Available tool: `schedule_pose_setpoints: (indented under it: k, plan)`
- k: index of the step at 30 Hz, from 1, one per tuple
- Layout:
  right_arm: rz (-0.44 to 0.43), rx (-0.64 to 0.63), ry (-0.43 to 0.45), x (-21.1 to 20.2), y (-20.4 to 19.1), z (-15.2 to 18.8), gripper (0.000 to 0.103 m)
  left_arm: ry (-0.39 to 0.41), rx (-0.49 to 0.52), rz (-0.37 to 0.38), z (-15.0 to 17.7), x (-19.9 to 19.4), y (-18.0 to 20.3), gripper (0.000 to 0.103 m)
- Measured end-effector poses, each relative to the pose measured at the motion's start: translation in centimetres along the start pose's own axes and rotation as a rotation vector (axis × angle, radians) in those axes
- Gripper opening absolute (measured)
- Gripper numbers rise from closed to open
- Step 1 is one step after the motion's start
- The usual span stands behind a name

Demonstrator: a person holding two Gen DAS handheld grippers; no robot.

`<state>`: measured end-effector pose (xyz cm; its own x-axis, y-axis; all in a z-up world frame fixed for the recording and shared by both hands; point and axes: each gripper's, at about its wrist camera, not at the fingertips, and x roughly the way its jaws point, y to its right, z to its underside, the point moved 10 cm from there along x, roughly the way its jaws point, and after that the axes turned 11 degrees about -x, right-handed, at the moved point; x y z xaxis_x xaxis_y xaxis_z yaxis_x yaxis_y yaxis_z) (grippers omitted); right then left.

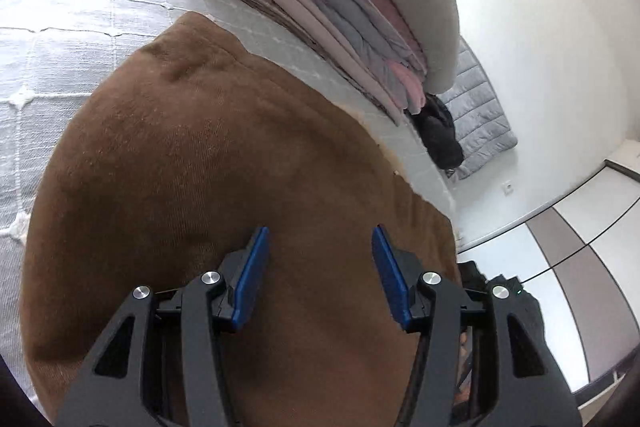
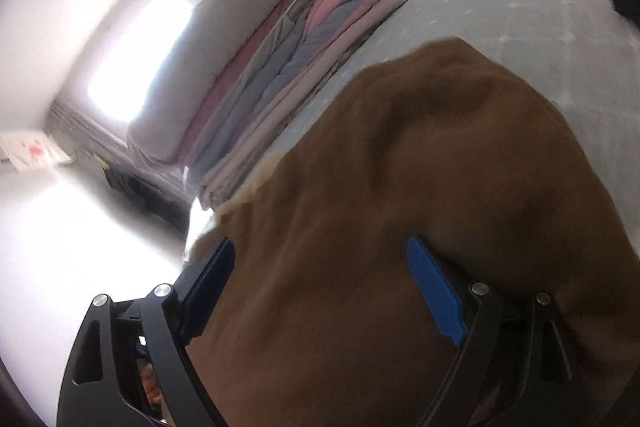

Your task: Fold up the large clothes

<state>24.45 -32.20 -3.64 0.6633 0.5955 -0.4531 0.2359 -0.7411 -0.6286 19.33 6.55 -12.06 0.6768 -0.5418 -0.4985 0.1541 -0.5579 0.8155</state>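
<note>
Both the left gripper [image 1: 320,243] and right gripper [image 2: 320,255] are spread over a brown garment [image 1: 224,163] on the bed [image 1: 80,27] — seemingly touching nothing

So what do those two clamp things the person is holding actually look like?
Each hand-held gripper, left and right, is matte black plastic with cut-out linkage arms, round silver pivot bolts, and two flat blue pads as fingers. A small green light glows beside the left one. No cables show.

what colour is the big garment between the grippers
Brown garment, lying on the pale bedspread; clearest in the left wrist view.
</note>
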Motion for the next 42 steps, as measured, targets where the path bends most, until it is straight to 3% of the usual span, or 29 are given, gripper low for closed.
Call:
schedule_pose_setpoints:
  k: [5,11,15,19,22,26,28,32,35,42]
  plan:
    - [-0.003,0.023,-0.012,0.2,-0.2,0.7,0.085,-0.002,0.020,-0.015,-0.1,0.1,0.0,0.051]
    - [0.051,0.096,0.021,-5.0,0.4,1.6,0.085,-0.019,-0.004,-0.006,-0.1,-1.2,-0.8,0.051]
    - [0.017,0.027,0.078,-8.1,-4.7,2.2,0.085,-0.020,-0.030,0.000,0.6,-2.9,-0.5,0.051]
    - [0.003,-0.109,0.037,-7.2,-10.0,4.6,0.087,0.043,0.031,-0.015,1.5,-5.4,1.7,0.052]
    - [-0.001,-0.155,-0.020,-5.7,-12.0,6.6,0.087,0.076,0.055,-0.034,2.7,-7.6,2.3,0.063]
    - [0.013,-0.123,0.025,-5.7,-11.8,7.7,0.087,0.135,0.153,-0.076,3.1,-9.4,3.5,0.064]
    - [0.075,-0.096,0.046,-5.8,-10.7,8.3,0.087,0.186,0.241,-0.129,2.9,-10.2,4.3,0.065]
    - [0.140,-0.113,0.121,-7.4,-10.0,6.6,0.087,0.236,0.302,-0.153,2.7,-11.6,5.3,0.066]
    - [0.168,-0.135,0.116,-7.1,-9.5,4.8,0.087,0.269,0.344,-0.204,2.6,-11.9,5.7,0.068]
    - [0.279,-0.206,0.054,-2.2,-6.5,-4.7,0.087,0.279,0.387,-0.313,2.2,-10.8,5.8,0.072]
